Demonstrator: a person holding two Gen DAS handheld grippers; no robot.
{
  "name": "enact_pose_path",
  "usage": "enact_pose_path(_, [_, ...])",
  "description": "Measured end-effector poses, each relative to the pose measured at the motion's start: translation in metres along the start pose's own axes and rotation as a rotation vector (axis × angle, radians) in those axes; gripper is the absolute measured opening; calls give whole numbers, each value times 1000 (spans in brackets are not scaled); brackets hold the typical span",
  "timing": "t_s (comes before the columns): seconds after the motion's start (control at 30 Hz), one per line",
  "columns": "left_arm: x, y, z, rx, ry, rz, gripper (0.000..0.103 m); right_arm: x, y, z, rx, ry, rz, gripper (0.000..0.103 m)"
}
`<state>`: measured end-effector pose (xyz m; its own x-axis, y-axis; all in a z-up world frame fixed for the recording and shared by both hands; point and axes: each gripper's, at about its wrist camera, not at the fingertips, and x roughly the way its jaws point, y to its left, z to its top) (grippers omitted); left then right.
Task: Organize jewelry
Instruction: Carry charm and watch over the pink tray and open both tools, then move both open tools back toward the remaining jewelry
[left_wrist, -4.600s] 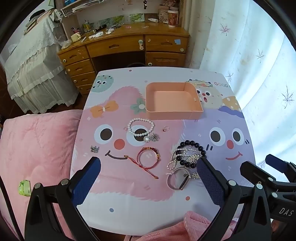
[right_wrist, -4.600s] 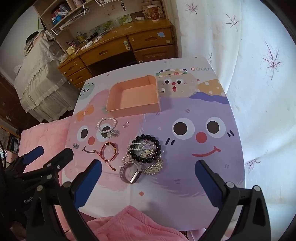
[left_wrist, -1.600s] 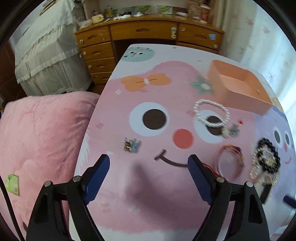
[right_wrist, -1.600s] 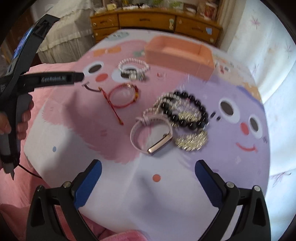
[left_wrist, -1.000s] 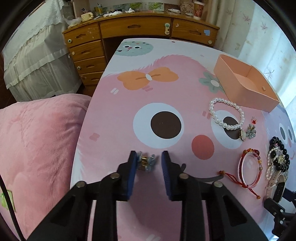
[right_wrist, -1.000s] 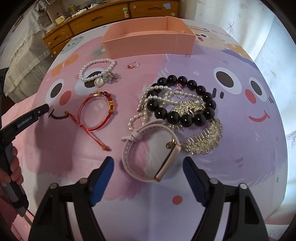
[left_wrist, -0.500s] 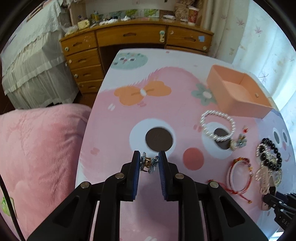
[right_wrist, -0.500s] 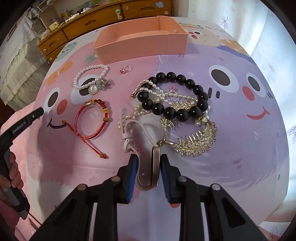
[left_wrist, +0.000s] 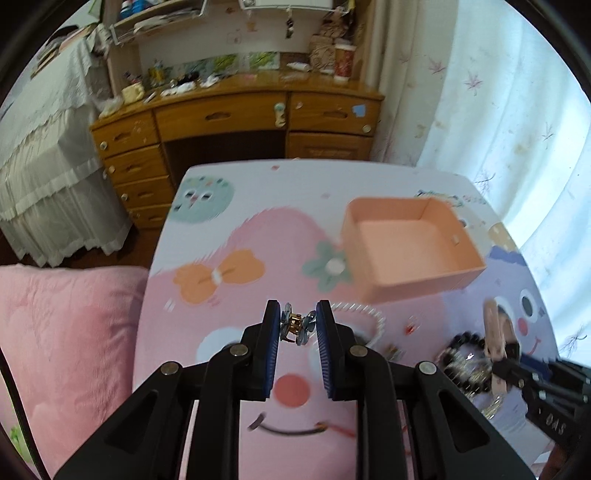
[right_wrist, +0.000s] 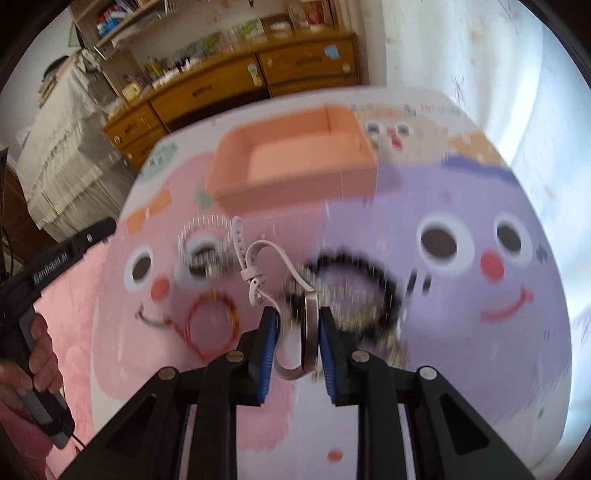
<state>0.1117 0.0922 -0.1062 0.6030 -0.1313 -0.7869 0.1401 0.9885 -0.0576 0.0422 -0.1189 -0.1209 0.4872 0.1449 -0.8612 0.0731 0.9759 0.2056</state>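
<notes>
Left hand-held gripper (left_wrist: 297, 326): clenched on a small blue and gold hair clip (left_wrist: 295, 326), held up off the counter (left_wrist: 207, 236) and short of the tray.

Right hand-held gripper (right_wrist: 295, 334): clenched on a pale watch (right_wrist: 306, 325) by its flat case, the strap (right_wrist: 255, 258) curling up and away from the jaws; lifted above the pile of jewelry.

Tray (left_wrist: 406, 273): a peach box at the far side of the counter, its floor bare as far as the views show (a tiny pale speck sits on the inner right wall).

Done so far: two pieces picked up, none seen inside the tray.

Left to do: by my reading, nearly all of it. Both held pieces need dropping in, then the pearl bracelet (right_wrist: 207, 229), the red cord bracelet (right_wrist: 214, 314), the black bead bracelet (right_wrist: 354, 269) and the sparkly bits under it, which are too blurred to name.

Where the rest lies: on the cartoon-face cloth, between the grippers and the tray.

Writing: "GenRobot.AI" on the left gripper's handle (right_wrist: 51, 269) in the right view; "DAS" (upside down) on the right gripper's body (left_wrist: 550, 426) in the left view. The print near the tray's far corner is too smeared to read.
</notes>
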Motion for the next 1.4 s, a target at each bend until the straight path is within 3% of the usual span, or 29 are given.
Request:
enact_pose_path(0.37, [9, -52, 50, 19, -75, -81, 18, 3, -29, 88, 32, -172, 69, 26])
enact_pose_path(0.67, [28, -79, 75, 4, -115, -126, 18, 19, -40, 126, 13, -188, 102, 32])
enact_pose_path(0.77, [34, -80, 73, -20, -105, -146, 18, 25, -43, 127, 10, -192, 119, 41])
enact_pose_path(0.8, [35, -80, 73, -27, -103, -152, 21, 27, -44, 127, 10, -191, 126, 47])
enact_pose_path(0.83, [38, -79, 74, -40, -94, -153, 36, 30, -45, 127, 9, -179, 139, 57])
enact_pose_path(0.87, [39, -78, 73, -50, -90, -148, 53, 33, -46, 127, 10, -168, 146, 59])
enact_pose_path(0.9, [38, -76, 73, -57, -92, -144, 56, 34, -47, 127, 12, -160, 149, 59])
enact_pose_path(1.13, [33, -63, 64, -87, -81, -86, 57, 27, -51, 123, -16, -164, 167, 60])
enact_pose_path(1.27, [32, -56, 47, -106, -40, -55, 65, 26, -54, 115, -34, -131, 175, 60])
enact_pose_path(1.4, [32, -53, 22, -132, 18, -48, 65, 29, -60, 97, -58, -69, 167, 60])
